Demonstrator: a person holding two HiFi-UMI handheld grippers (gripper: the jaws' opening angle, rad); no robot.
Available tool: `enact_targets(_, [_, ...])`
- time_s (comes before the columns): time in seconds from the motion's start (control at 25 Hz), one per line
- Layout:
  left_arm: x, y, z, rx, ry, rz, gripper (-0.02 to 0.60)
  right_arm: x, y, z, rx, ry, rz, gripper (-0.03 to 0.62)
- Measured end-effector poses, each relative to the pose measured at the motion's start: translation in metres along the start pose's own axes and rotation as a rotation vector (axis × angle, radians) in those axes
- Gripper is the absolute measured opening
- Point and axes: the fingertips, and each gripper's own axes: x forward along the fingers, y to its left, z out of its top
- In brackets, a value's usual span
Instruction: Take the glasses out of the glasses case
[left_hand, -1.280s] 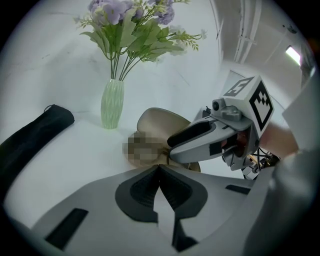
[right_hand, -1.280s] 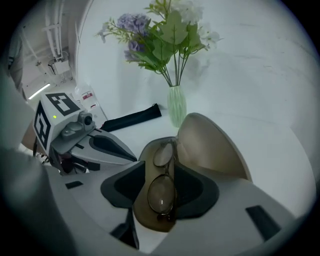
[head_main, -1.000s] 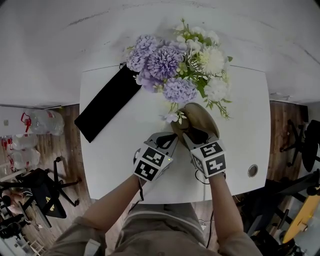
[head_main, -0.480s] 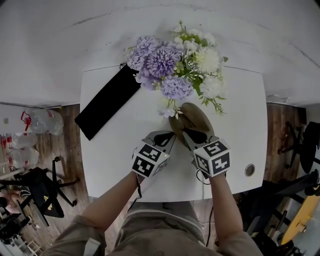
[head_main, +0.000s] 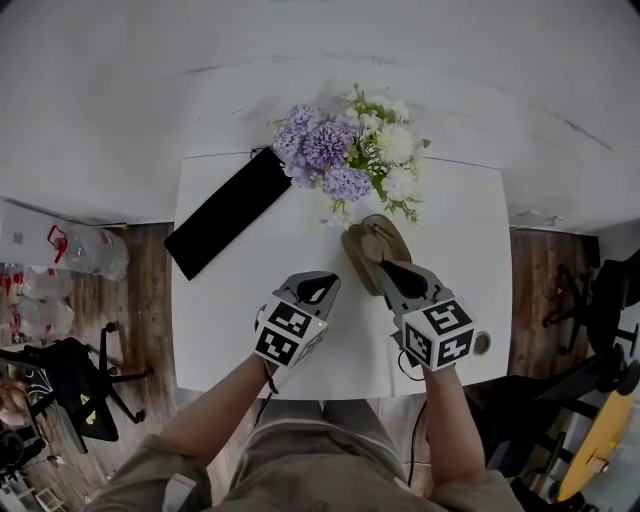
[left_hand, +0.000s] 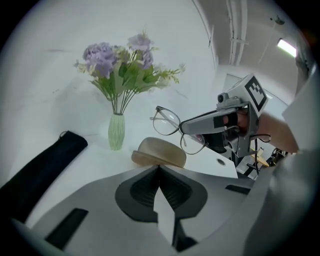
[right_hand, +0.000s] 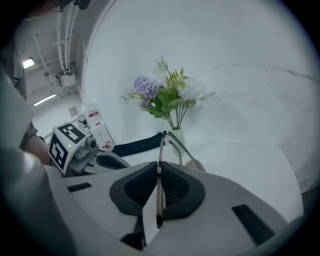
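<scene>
The tan glasses case (head_main: 375, 250) lies on the white table (head_main: 230, 320) in front of the flowers. My right gripper (head_main: 387, 266) is shut on a temple arm of the thin-framed glasses (left_hand: 167, 122), which hang in the air above and to the right of the case (left_hand: 159, 152). In the right gripper view the frame (right_hand: 172, 142) runs out from between the pressed pads of that gripper (right_hand: 159, 167). My left gripper (head_main: 325, 284) hovers left of the case, apart from it. Its jaws (left_hand: 159, 167) meet with nothing between them.
A vase of purple and white flowers (head_main: 345, 150) stands just behind the case. A long black pouch (head_main: 230, 210) lies slanted at the table's back left. A round cable hole (head_main: 481, 343) sits near the right front corner. Chairs and bottles stand on the floor around the table.
Both grippers have risen from the case. The right one shut on the glasses and lifted them out; the left one has drawn back off the case.
</scene>
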Motion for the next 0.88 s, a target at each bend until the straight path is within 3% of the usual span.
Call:
enact_targets(0.28, [-0.051, -0.012, 0.061, 0.064, -0.116, 0.024, 0.017, -0.067, 0.015, 0.060, -0.039, -0.170, -0.042, 0.048])
enact_targets(0.52, [-0.103, -0.031, 0.111, 0.138, -0.224, 0.045, 0.016, -0.140, 0.050, 0.114, -0.151, -0.341, -0.049, 0.048])
enact_targets(0.88, [-0.190, -0.068, 0.191, 0.278, -0.456, 0.096, 0.016, -0.233, 0.098, 0.171, -0.250, -0.555, -0.061, 0.048])
